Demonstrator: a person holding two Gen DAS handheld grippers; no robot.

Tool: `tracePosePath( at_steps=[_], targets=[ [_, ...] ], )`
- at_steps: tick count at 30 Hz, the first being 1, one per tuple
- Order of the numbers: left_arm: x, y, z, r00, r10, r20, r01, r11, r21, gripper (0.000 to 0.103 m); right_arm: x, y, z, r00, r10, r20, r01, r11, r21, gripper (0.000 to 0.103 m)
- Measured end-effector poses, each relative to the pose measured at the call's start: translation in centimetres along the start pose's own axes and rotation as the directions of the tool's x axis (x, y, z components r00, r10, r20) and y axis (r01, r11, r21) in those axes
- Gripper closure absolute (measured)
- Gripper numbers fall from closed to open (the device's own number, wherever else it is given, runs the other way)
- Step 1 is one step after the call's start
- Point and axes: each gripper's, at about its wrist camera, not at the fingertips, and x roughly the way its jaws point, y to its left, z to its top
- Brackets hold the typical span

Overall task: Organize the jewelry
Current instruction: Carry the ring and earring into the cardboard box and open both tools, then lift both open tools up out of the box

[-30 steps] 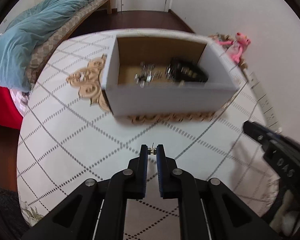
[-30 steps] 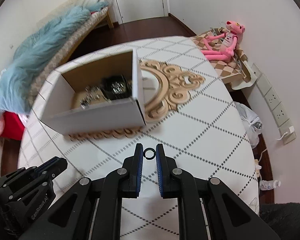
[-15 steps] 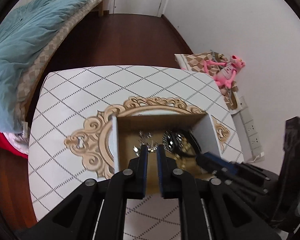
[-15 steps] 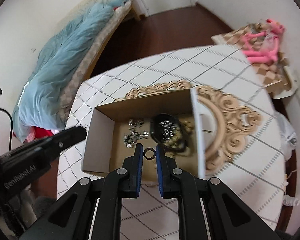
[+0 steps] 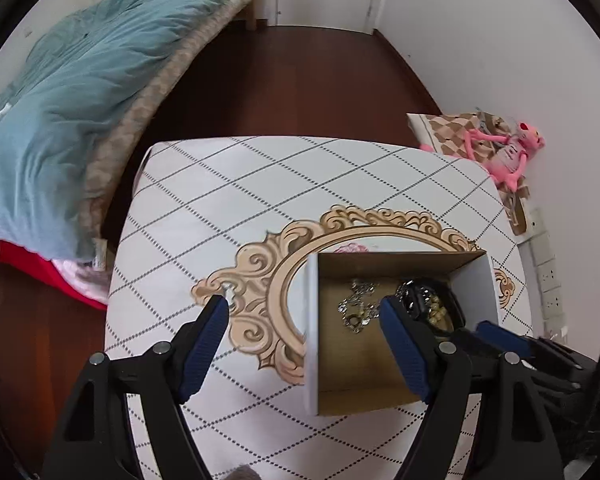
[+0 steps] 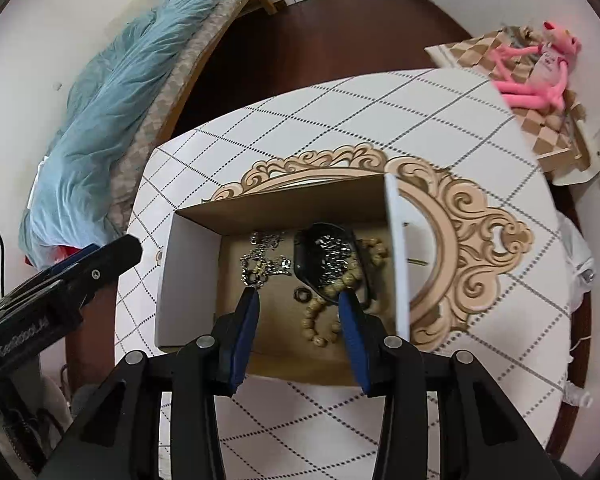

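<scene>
- Right gripper [image 6: 298,298]: black frame, blue ribbed pads; the jaws had just been opening and stood parted, released, pressing on nothing, above the box interior.
- Small dark ring [image 6: 302,294]: round, lying loose on the box floor between the parted right jaws, touching neither pad.
- Wooden bead string [image 6: 320,322]: tan round beads, curled beside the ring.
- Silver chain [image 6: 265,266]: fine links, tangled, near the left pad's tip.
- Black oval piece [image 6: 320,258]: glossy, with metallic links on it, at the box's middle.
- Left gripper [image 5: 302,306]: same build; the jaws had just been opening and stood wide, empty, straddling the box's left wall.
- Cardboard box [image 6: 396,264]: white outside, brown inside, open-topped.
- Table [image 6: 480,120]: white cloth, dotted diamond grid, ornate tan scrollwork medallion under the box.
</scene>
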Motion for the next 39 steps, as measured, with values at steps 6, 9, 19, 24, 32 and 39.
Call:
tracePosePath(
  at_steps=[6,9,19,24,32,39],
  targets=[
    [-0.7,0.1,-1.8,0.997,0.079,0.011,-0.079,0.997,0.011,0.005,-2.3,0.0,-0.9,0.986,-0.158,0.051,0.161,0.986,-0.044,0.020],
    [-1.1,-0.2,-2.8,0.992,0.124,0.024,-0.124,0.992,0.021,0.004,-3.1,-0.1,-1.6,0.970,-0.235,0.068,0.240,0.969,-0.061,0.011],
    [-4.9,-1.3,-4.6,0.993,0.106,0.051,-0.107,0.994,0.009,0.003,-8.0,-0.3,-3.6,0.930,-0.343,0.133,0.353,0.934,-0.059,0.001],
    [-8.9,-2.0,-5.4,0.991,0.087,0.097,-0.088,0.996,0.003,0.003,-12.5,1.0,-4.8,0.918,-0.343,0.199,0.360,0.931,-0.058,0.001],
    [-16.6,-2.7,-7.1,0.977,0.072,0.199,-0.077,0.997,0.017,0.003,-20.7,3.6,-7.5,0.893,-0.325,0.312,0.357,0.933,-0.051,0.001],
    [-21.6,-2.6,-8.5,0.966,0.064,0.252,-0.066,0.998,-0.001,0.003,-26.4,5.9,-9.7,0.865,-0.311,0.393,0.360,0.931,-0.054,0.001]
  ],
)
